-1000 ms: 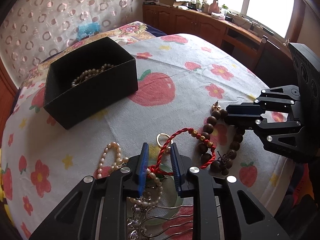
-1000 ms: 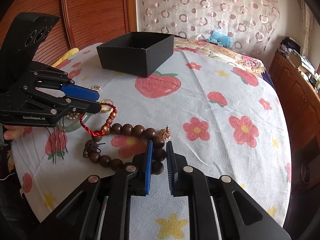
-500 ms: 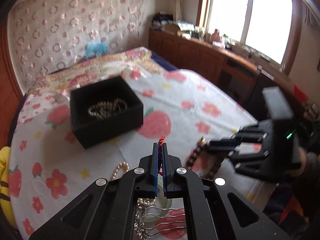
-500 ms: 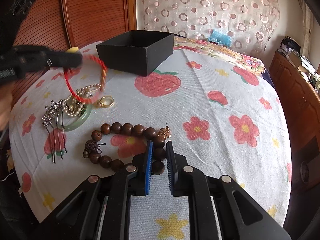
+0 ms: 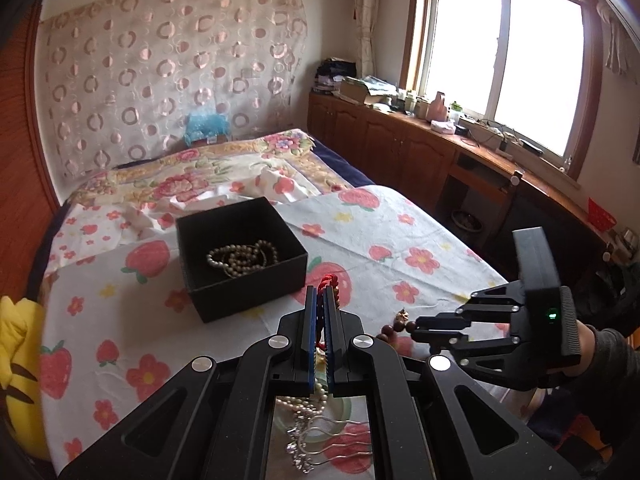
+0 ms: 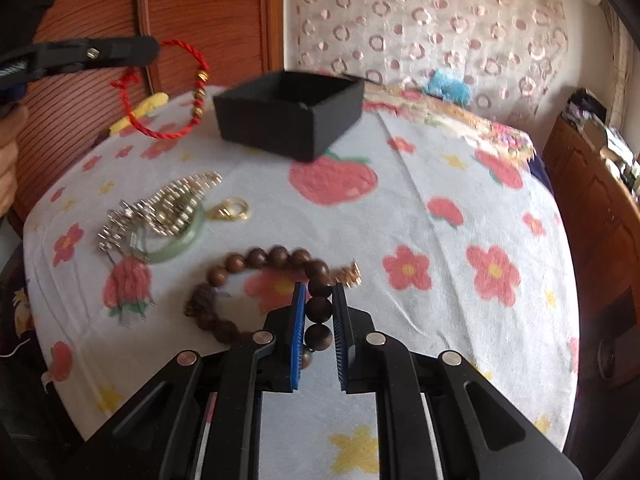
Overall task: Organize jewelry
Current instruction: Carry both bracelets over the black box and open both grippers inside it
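My left gripper [image 5: 319, 292] is shut on a red cord bracelet [image 5: 329, 280] and holds it in the air, short of the black box [image 5: 244, 276], which holds a pearl strand [image 5: 240, 258]. In the right wrist view the red bracelet [image 6: 168, 92] hangs from the left gripper [image 6: 154, 48] left of the box [image 6: 288, 120]. My right gripper [image 6: 319, 292] straddles the brown wooden bead bracelet [image 6: 276, 258] on the cloth, fingers close on either side of a bead [image 6: 319, 307].
On the flowered cloth [image 6: 440, 184] lie a green jade bangle [image 6: 176, 246], a pearl strand [image 6: 180, 200], a silver hair comb [image 6: 120, 228], a gold ring [image 6: 232, 210] and a small gold charm [image 6: 352, 274]. A yellow toy [image 5: 20, 360] sits at the left edge.
My left gripper closed on the red bracelet, lifted it off the cloth and carried it toward the box. My right gripper moved forward over the wooden beads.
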